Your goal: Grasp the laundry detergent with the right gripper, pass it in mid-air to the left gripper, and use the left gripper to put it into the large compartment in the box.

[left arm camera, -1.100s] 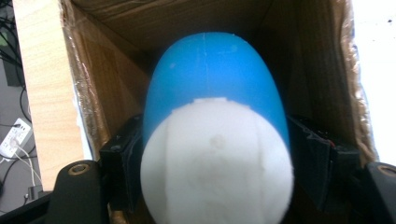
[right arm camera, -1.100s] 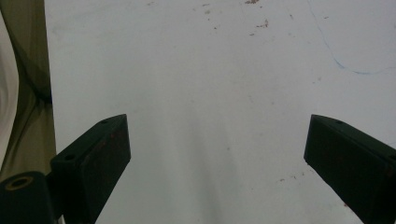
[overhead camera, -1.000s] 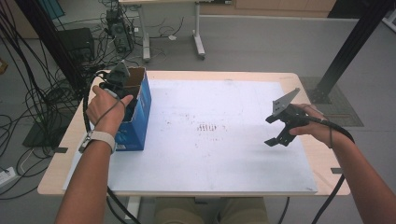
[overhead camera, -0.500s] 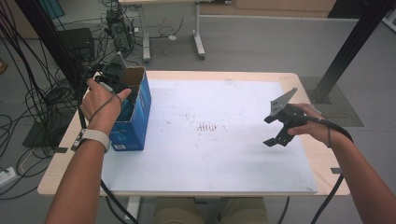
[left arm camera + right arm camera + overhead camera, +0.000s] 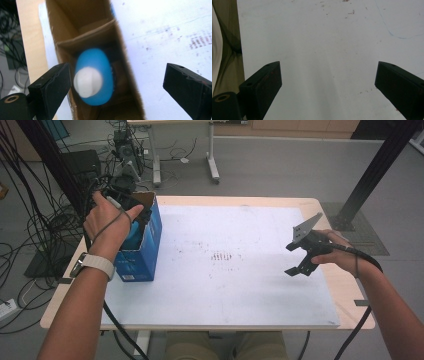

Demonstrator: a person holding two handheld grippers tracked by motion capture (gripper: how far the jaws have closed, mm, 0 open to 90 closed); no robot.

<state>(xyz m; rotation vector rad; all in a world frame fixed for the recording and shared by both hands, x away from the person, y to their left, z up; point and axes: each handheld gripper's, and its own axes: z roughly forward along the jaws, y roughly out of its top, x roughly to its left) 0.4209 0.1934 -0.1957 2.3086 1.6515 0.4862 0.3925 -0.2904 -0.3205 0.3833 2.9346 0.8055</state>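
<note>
A blue cardboard box (image 5: 144, 256) with an open top stands at the left edge of the white mat (image 5: 235, 285). Seen from the left gripper view, a blue bottle (image 5: 100, 65) with a white cap (image 5: 88, 81) stands upright in one compartment of the box (image 5: 85, 37). My left gripper (image 5: 117, 73) hovers just above the box opening; its jaws have just been opening, and they stand wide and clear of the bottle. A hand holds that left gripper (image 5: 132, 212) over the box. My right gripper (image 5: 294, 258) hangs open over the mat at the right, and the right gripper (image 5: 328, 72) holds nothing.
The mat covers most of a wooden table (image 5: 330, 212). Faint reddish marks (image 5: 222, 256) sit at the mat's middle. Many cables (image 5: 35, 227) trail on the floor to the left. A black post (image 5: 372, 175) rises at the far right, and another desk's legs (image 5: 212, 155) stand behind.
My left hand has risen out of the box and shifted a little away from me. The right hand and its gripper have kept still.
</note>
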